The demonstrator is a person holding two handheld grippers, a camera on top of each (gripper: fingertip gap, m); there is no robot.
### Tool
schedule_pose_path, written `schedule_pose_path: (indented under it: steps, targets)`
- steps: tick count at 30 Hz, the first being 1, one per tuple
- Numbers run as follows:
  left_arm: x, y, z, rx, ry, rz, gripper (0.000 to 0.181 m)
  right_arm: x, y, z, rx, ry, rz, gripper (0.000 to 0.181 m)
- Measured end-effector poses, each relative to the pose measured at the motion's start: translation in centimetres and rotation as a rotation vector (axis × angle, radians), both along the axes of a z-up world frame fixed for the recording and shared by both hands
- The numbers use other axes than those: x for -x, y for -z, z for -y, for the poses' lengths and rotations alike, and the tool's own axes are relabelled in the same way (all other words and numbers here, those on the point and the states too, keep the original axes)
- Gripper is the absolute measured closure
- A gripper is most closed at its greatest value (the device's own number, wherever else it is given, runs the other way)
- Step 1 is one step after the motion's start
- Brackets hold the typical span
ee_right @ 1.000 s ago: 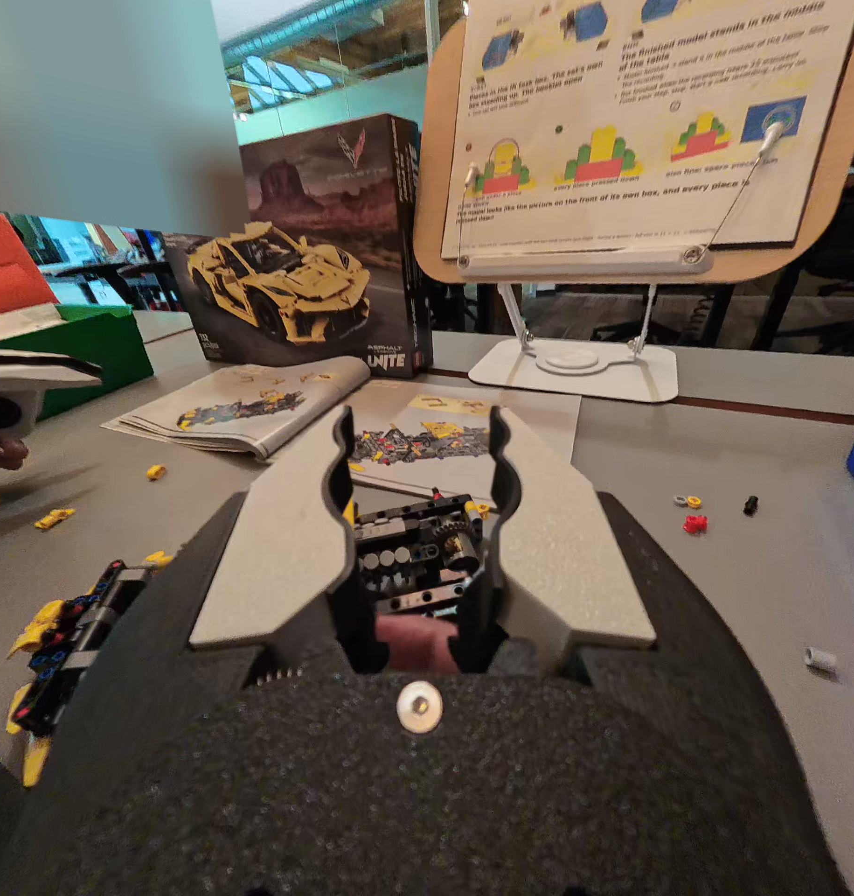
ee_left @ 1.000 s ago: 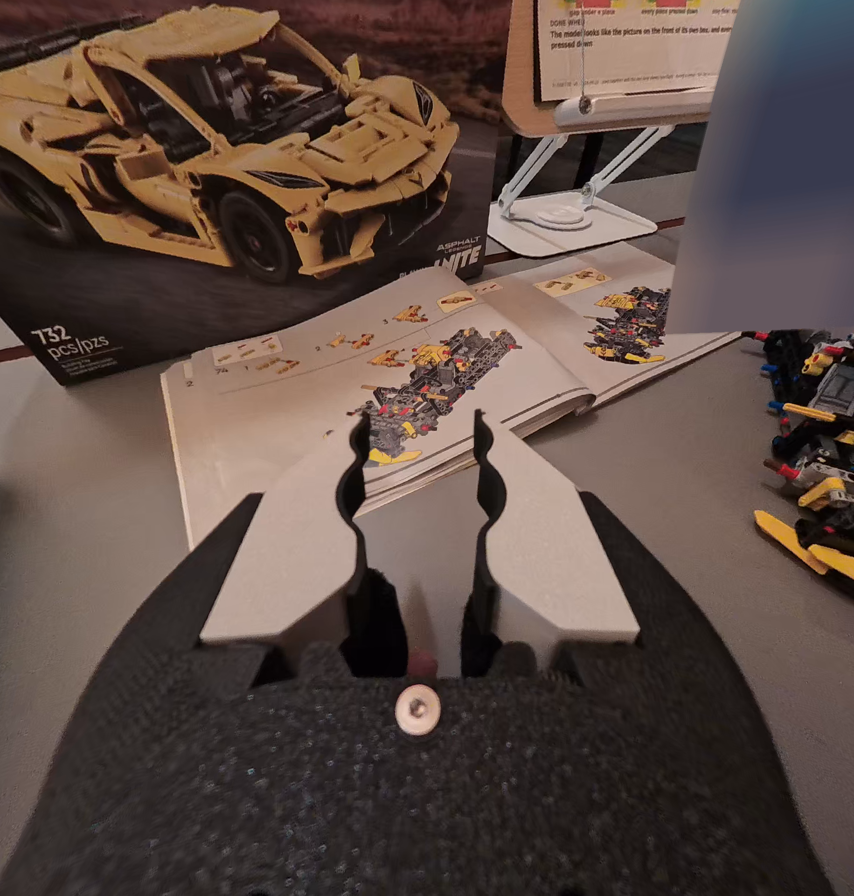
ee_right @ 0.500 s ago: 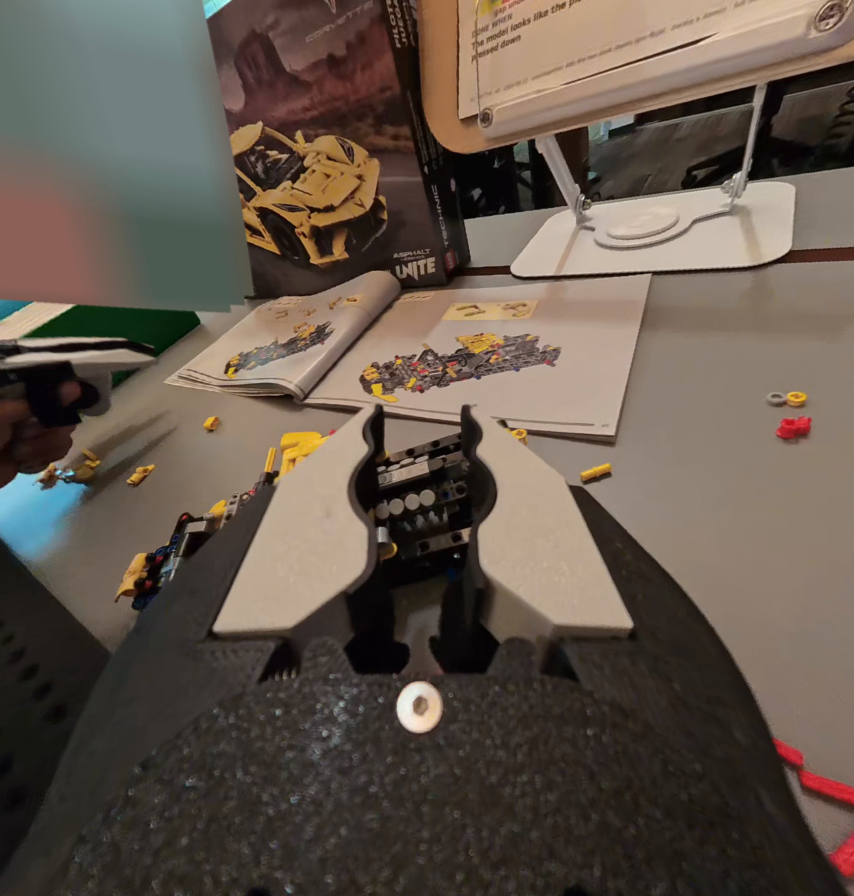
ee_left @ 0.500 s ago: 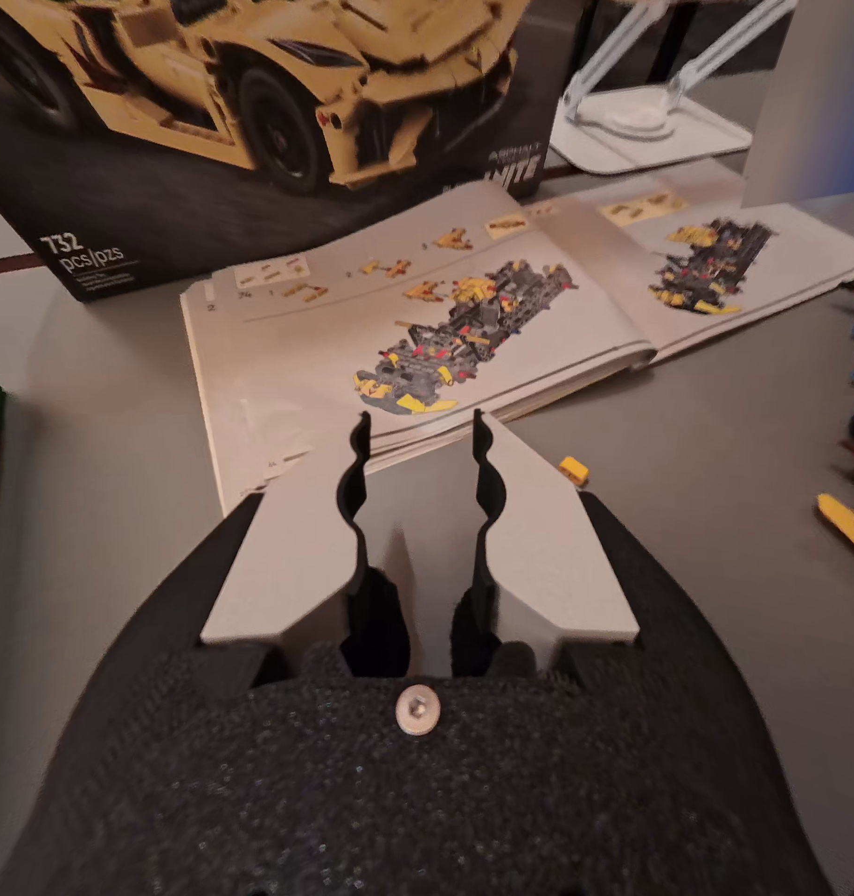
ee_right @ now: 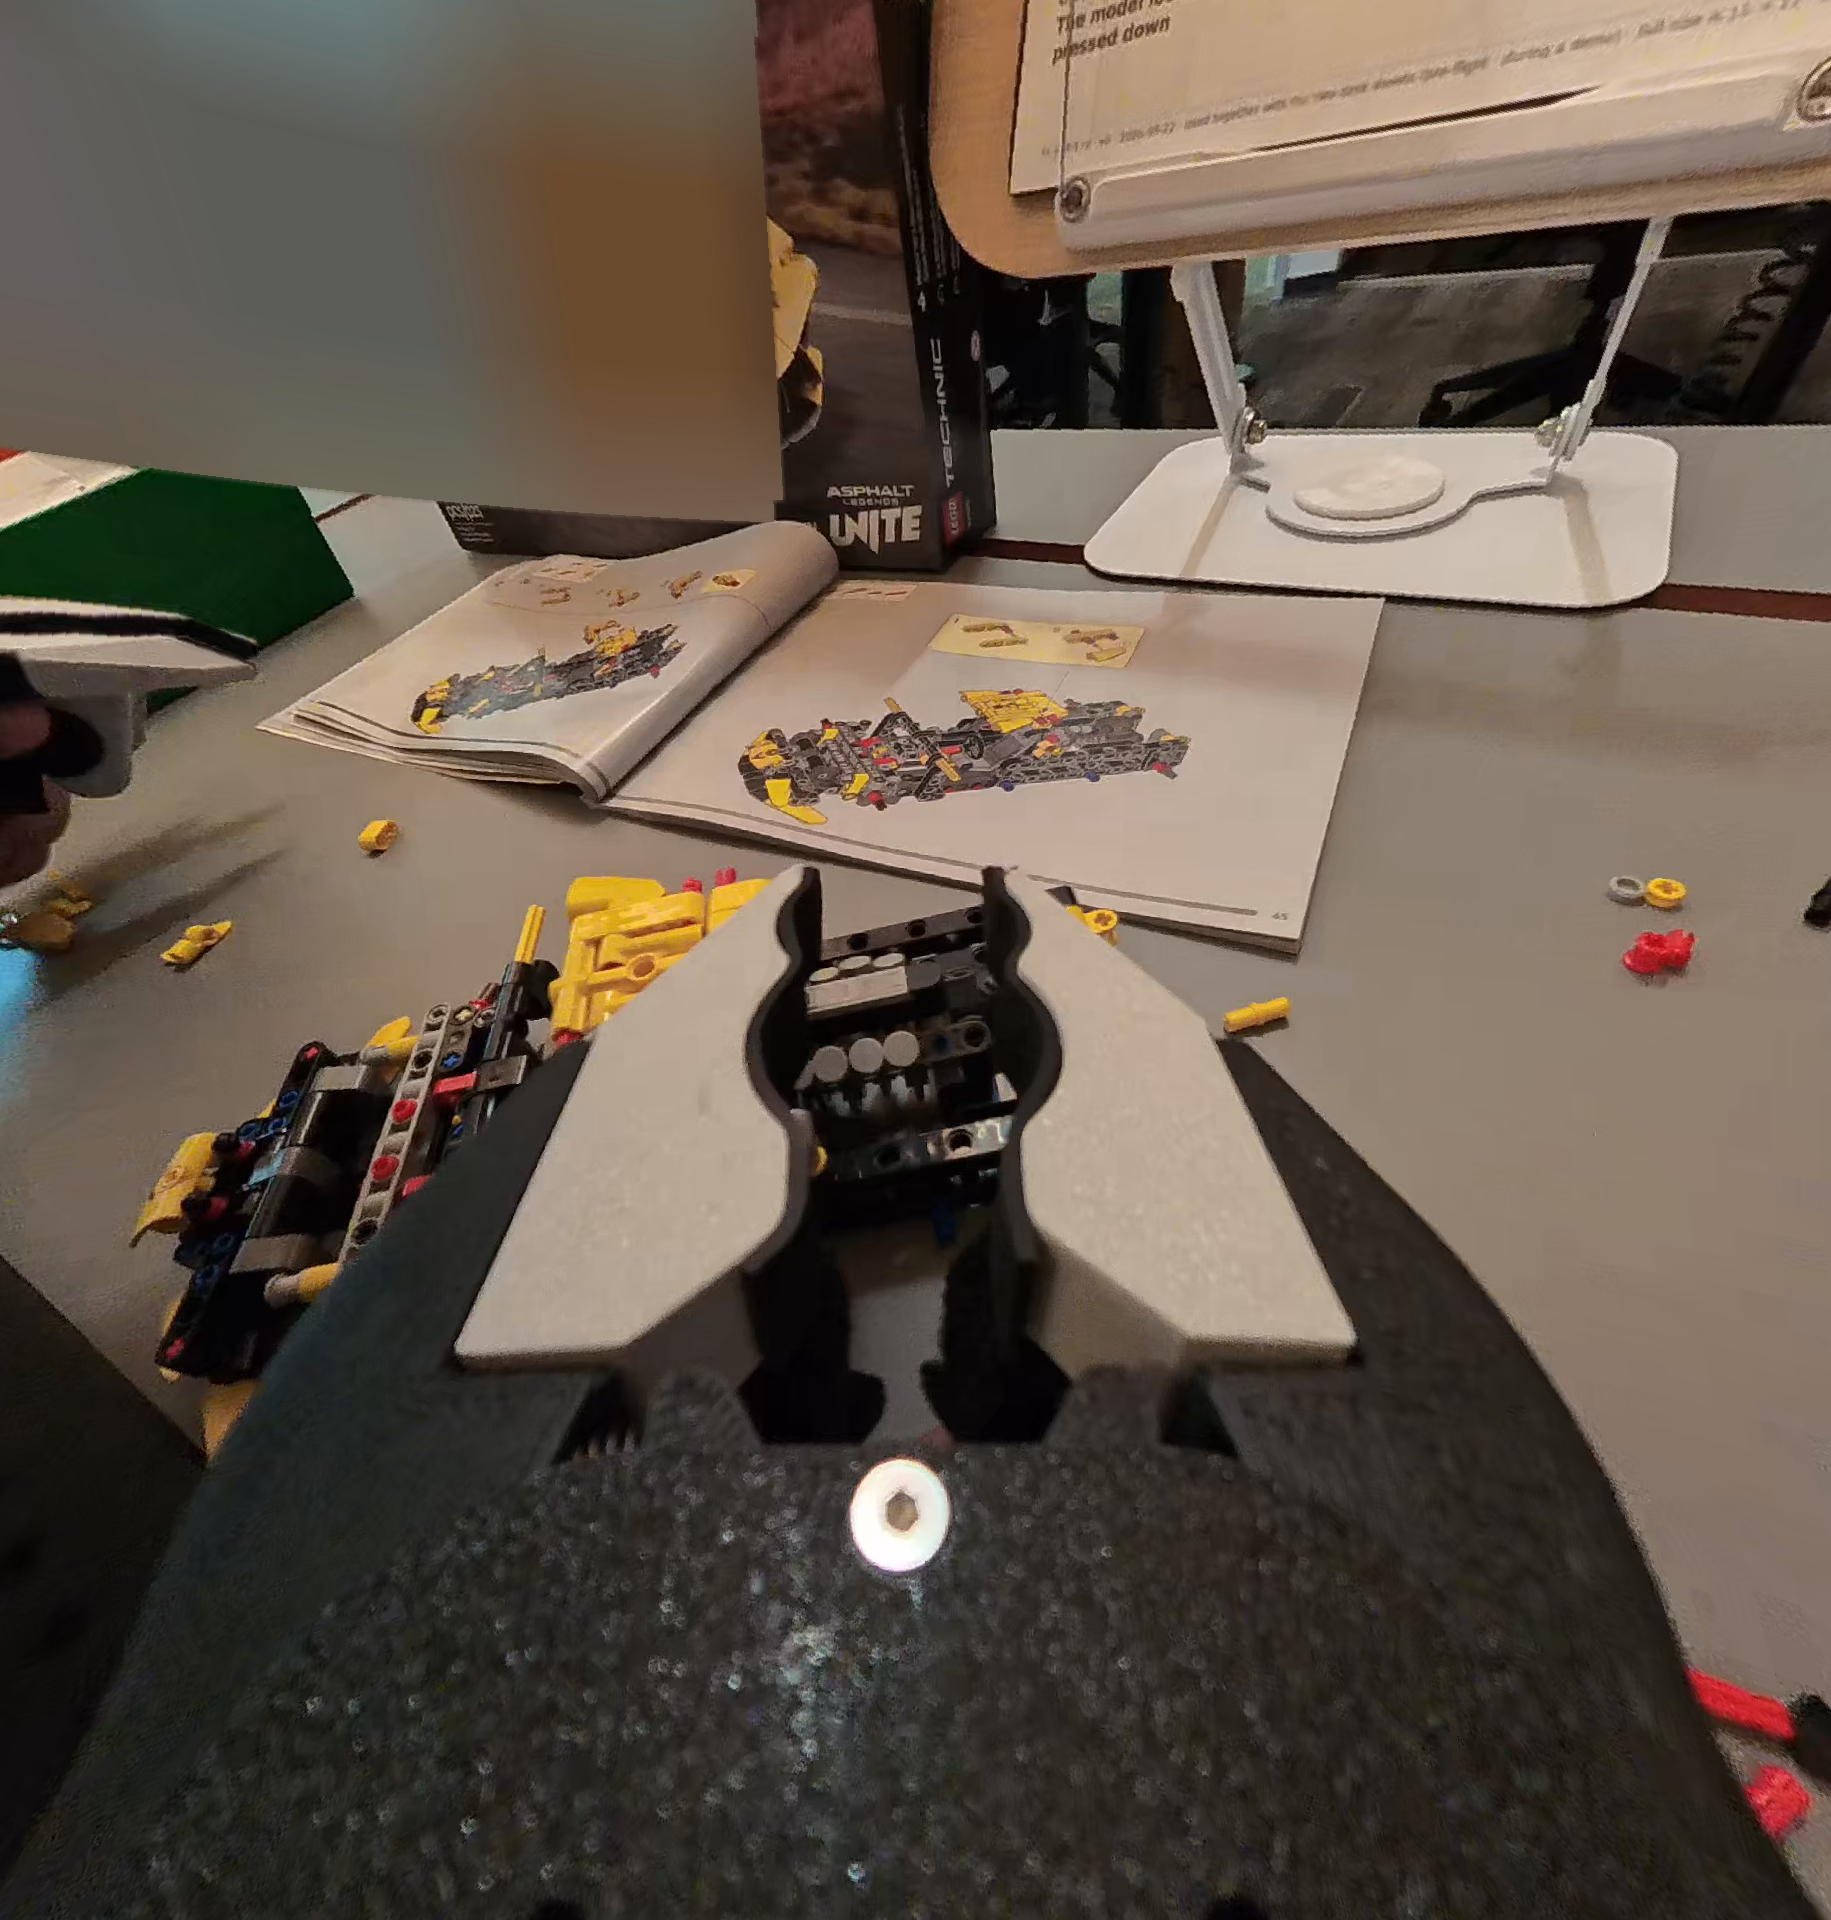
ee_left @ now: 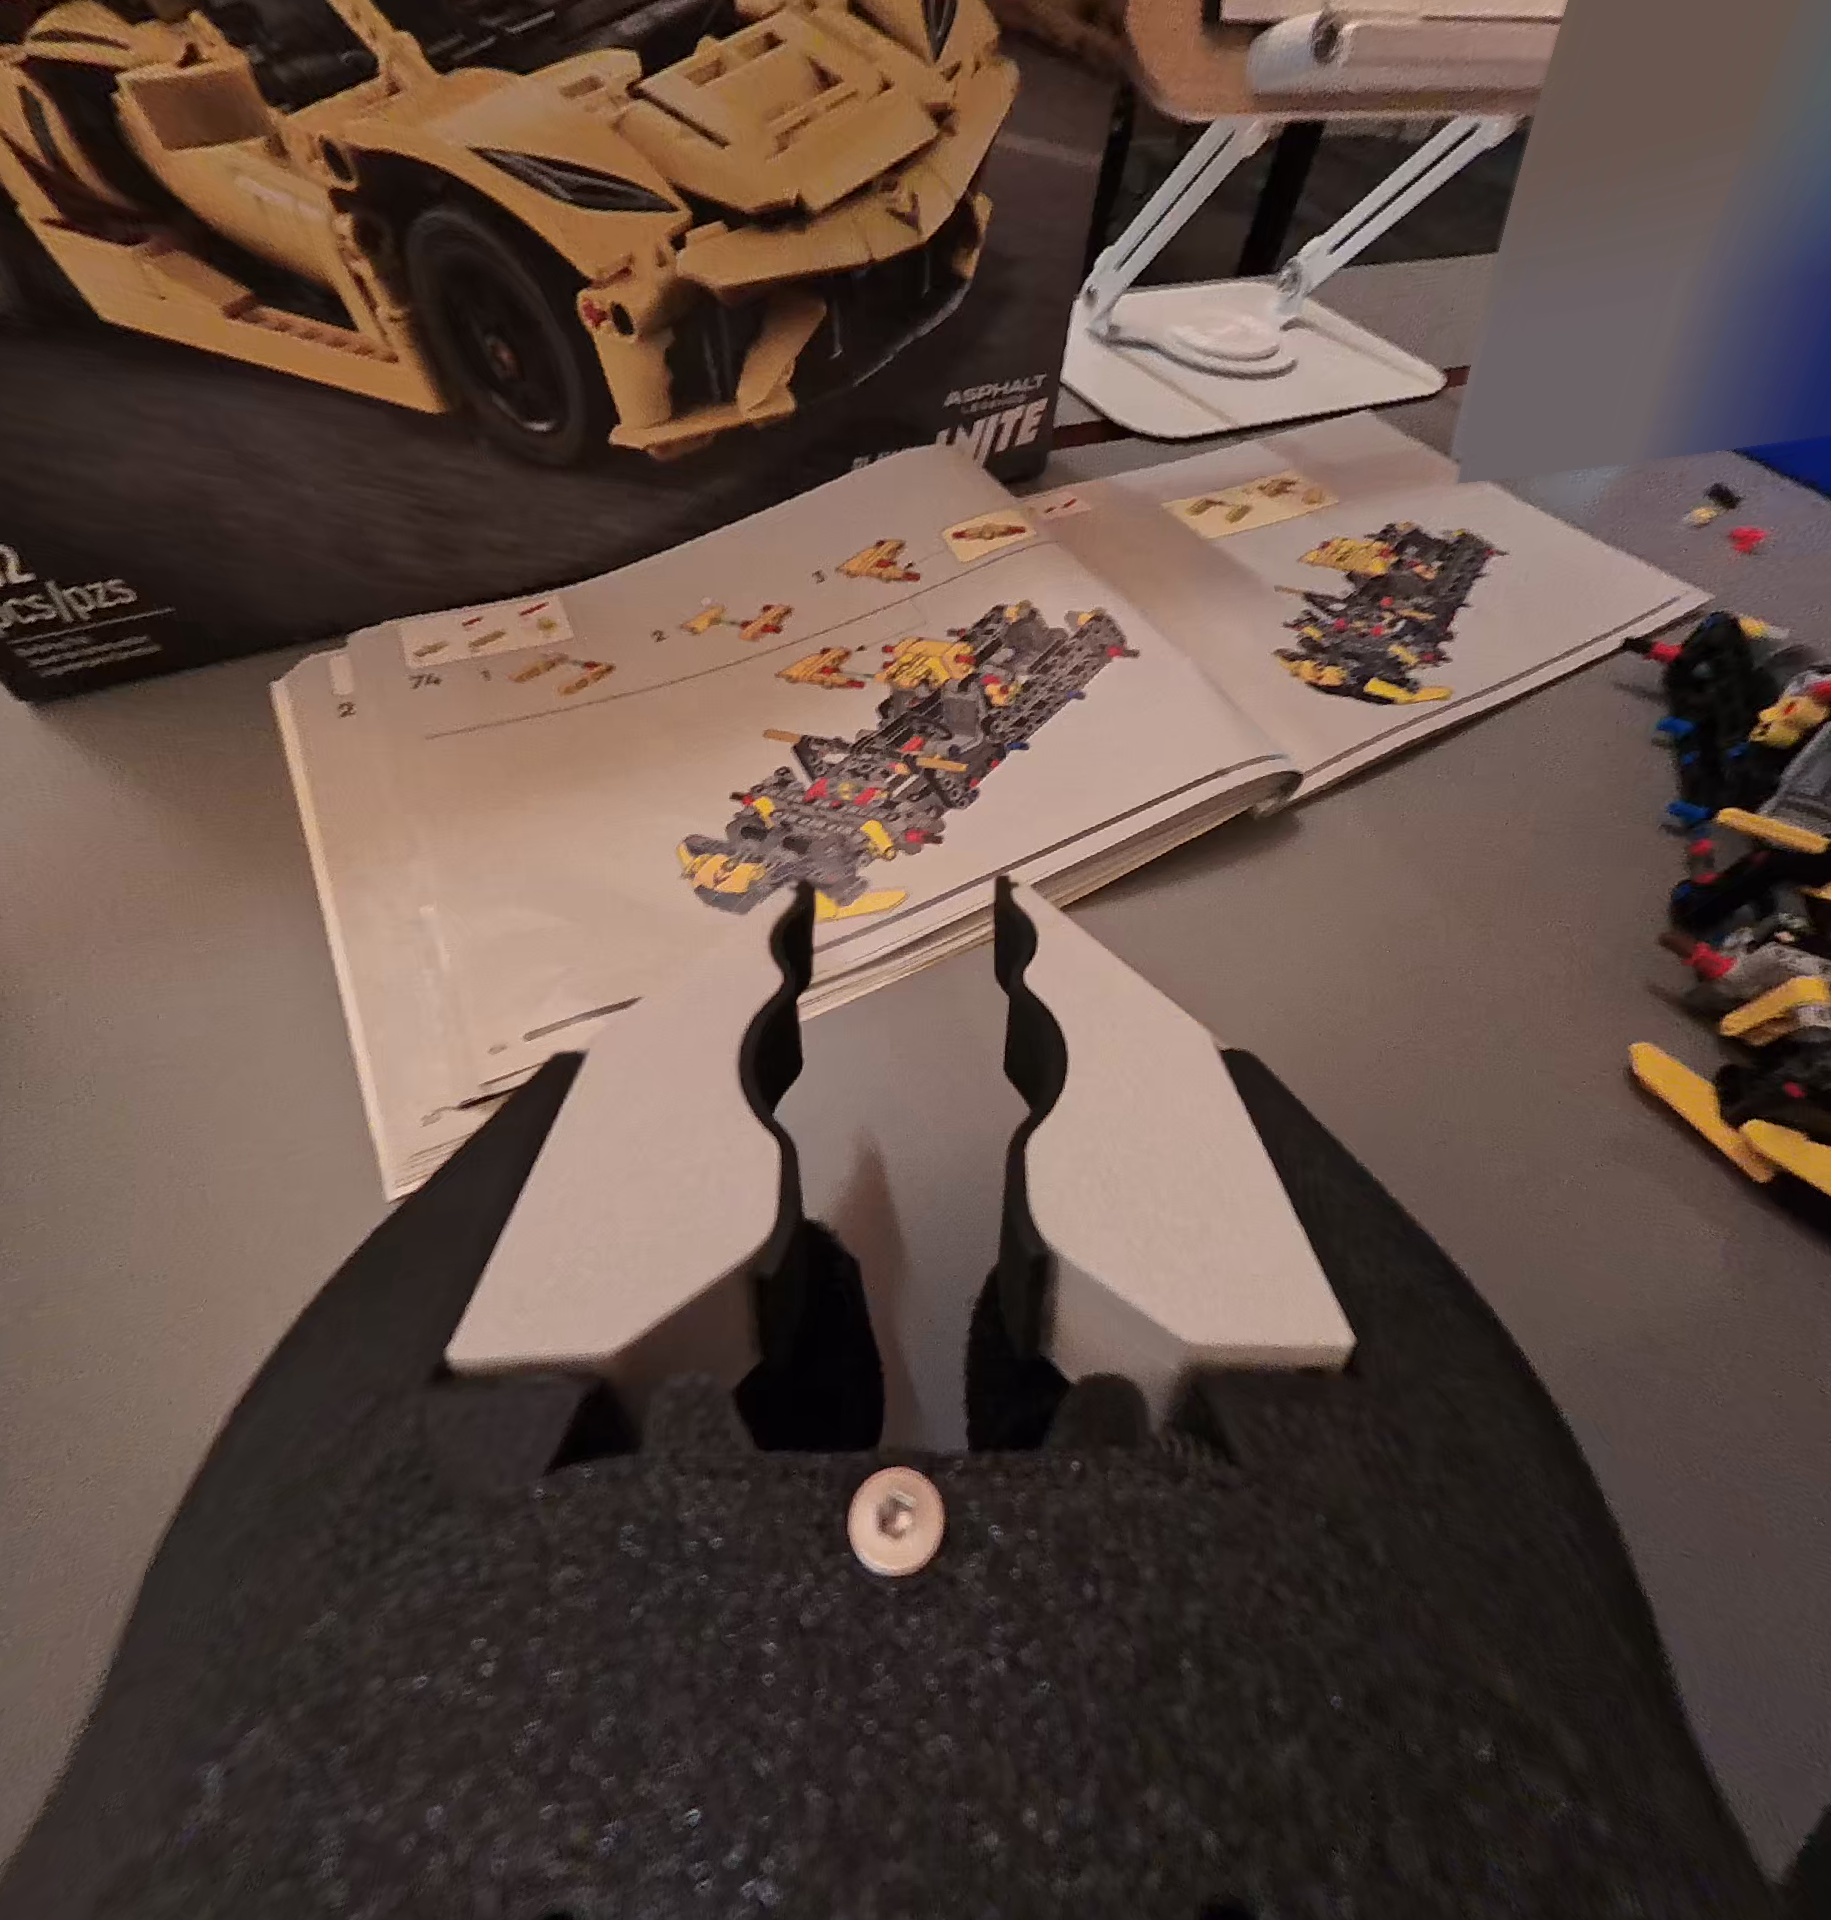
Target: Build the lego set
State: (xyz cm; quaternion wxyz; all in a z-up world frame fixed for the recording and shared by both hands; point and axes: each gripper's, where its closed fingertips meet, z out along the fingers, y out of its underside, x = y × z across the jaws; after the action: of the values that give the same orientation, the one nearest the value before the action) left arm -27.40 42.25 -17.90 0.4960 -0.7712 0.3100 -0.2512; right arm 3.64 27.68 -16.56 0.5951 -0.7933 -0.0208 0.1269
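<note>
The partly built black and yellow lego chassis lies on the grey table. My right gripper is shut on its black end block, one finger on each side. The rest of the chassis stretches left of the gripper. The chassis also shows in the left wrist view at the right edge. My left gripper is open and empty, just above the table in front of the open instruction booklet. It also shows in the right wrist view, held by a hand at far left.
The set's box stands behind the booklet, with a white sheet stand to its right and a green box at left. Loose parts lie about: a yellow pin, a red piece, a black pin, small yellow pieces. One gripper's finger ends stand about 35 centimetres off the other's. The yellow pin is closer to my right gripper, around 9 centimetres from its tips; the left tips are 40 centimetres off.
My right gripper has narrowed onto the chassis end and tipped down toward the table. My left gripper swung left toward the booklet, then back right, and stayed open.
</note>
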Motion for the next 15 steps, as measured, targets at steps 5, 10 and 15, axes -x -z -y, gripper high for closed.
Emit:
schedule_pose_path:
  steps: [5, 10, 15]
  targets:
    - [-0.4, -1.1, 0.2, -0.006, 0.017, 0.088, 0.147, -0.3, 0.0, 0.1, 0.024, 0.011, -0.038, 0.153]
    - [-0.8, 0.2, 0.5, 0.084, 0.028, 0.043, 0.147, -0.3, 0.1, 0.1, 0.036, 0.001, -0.063, 0.155]
    - [-1.2, 0.5, 0.6, 0.056, 0.044, -0.008, 0.147, -0.4, -0.1, 0.2, 0.033, -0.002, -0.087, 0.158]
